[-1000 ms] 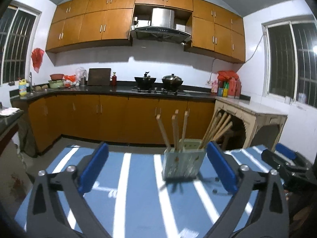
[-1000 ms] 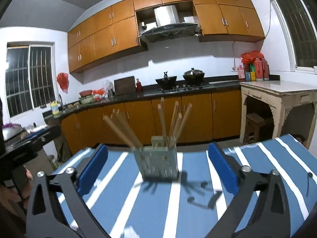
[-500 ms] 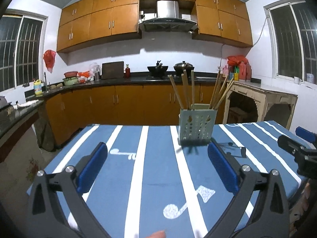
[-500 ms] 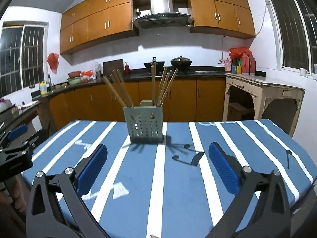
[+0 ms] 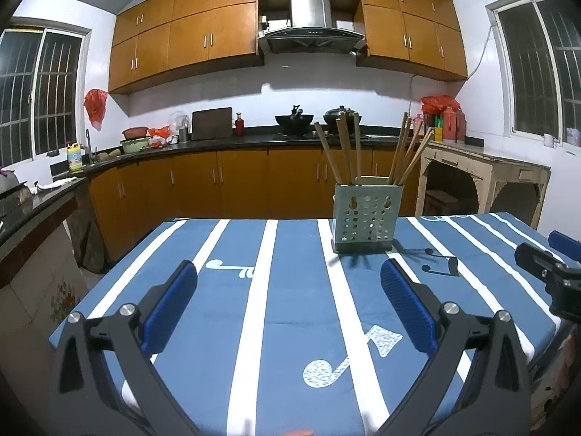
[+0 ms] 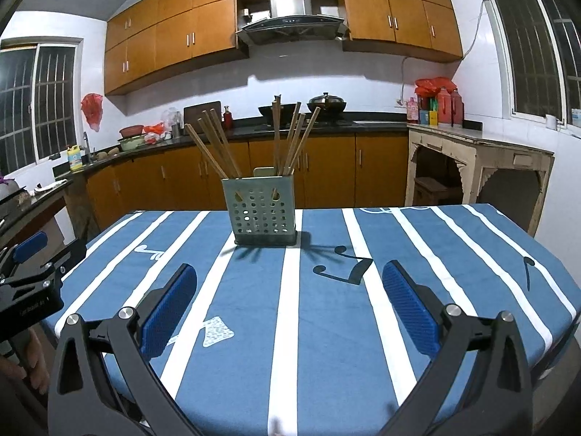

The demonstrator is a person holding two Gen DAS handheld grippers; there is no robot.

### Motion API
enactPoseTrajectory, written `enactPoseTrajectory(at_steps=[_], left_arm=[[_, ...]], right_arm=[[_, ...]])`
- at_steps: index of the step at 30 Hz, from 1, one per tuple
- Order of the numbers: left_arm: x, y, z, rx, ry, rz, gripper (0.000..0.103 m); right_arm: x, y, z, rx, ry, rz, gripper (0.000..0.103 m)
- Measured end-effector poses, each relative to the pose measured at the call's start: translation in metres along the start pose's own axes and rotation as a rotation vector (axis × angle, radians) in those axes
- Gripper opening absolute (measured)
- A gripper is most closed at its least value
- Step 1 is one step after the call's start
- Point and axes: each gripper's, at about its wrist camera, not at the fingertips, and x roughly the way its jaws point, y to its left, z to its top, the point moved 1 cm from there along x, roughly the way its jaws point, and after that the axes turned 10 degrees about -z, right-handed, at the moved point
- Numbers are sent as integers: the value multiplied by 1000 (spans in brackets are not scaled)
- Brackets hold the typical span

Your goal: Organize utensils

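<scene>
We are drawing both spread, empty hand-held grippers [image 5: 288, 283] [image 6: 289, 283] back from the chopstick holder [image 6: 262, 210]; sorting looks finished.

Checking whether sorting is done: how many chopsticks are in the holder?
8 chopsticks: in the right wrist view, four lean left in the left side of the holder and four stand or lean right in the right side. Overlap may hide more.

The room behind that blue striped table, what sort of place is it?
Most likely a home kitchen. Wooden cabinets line the walls, a range hood hangs over a stove carrying a wok and a lidded pot, and a perforated holder of chopsticks stands on the table.
</scene>
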Motion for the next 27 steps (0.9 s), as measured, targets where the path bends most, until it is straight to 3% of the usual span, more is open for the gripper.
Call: enactPoseTrajectory(at_steps=[27], left_arm=[[7,-2,-6,3,16,-8,99]], right_arm=[[2,-2,-7,11,16,-6,101]])
